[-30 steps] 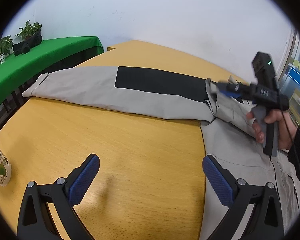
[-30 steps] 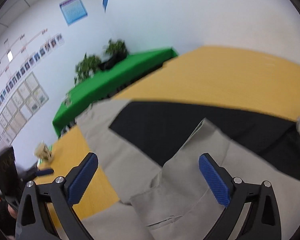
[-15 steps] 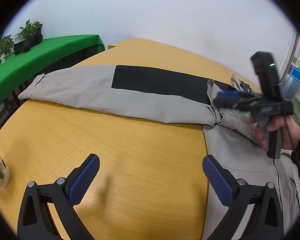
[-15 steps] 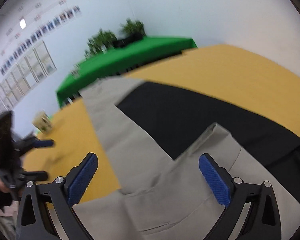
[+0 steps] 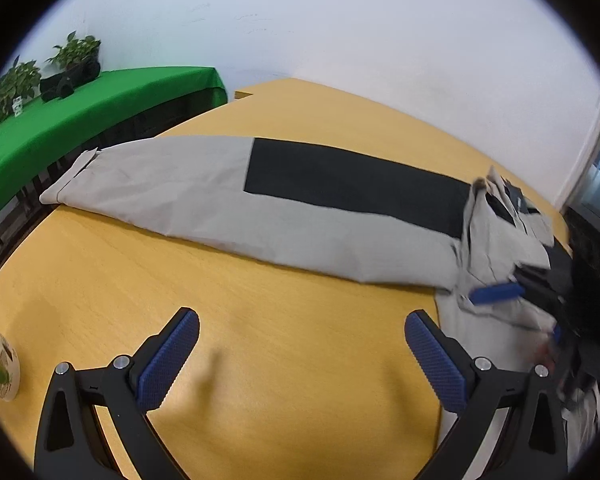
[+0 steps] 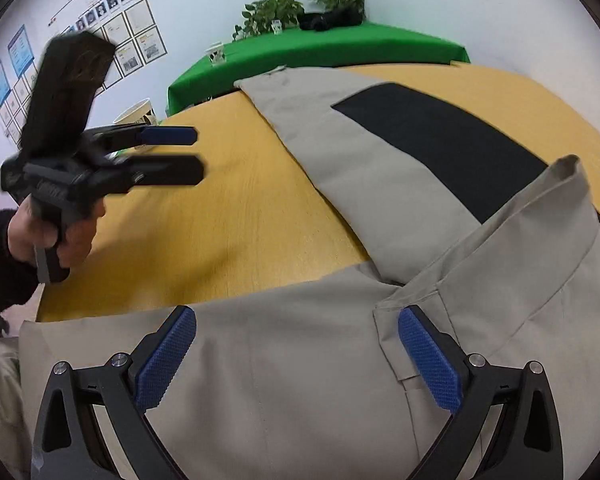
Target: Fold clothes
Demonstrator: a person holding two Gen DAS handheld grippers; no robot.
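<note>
Descent has been made by the right gripper (image 6: 296, 356), jaws spread and empty, onto the beige-and-black jacket (image 6: 380, 184); the left gripper (image 5: 300, 356), likewise spread, waits over the yellow wooden table (image 5: 260, 340); grasping seems next.

A wide wooden counter (image 5: 260, 320) with a yellow top fills the lower half of both views. At ten o'clock in the left wrist view stands a side table under a green cloth (image 5: 80, 112), bearing potted plants (image 5: 76, 50). A plain white wall (image 5: 340, 32) rises behind. In the right wrist view, framed papers (image 6: 140, 46) hang at eleven o'clock.
</note>
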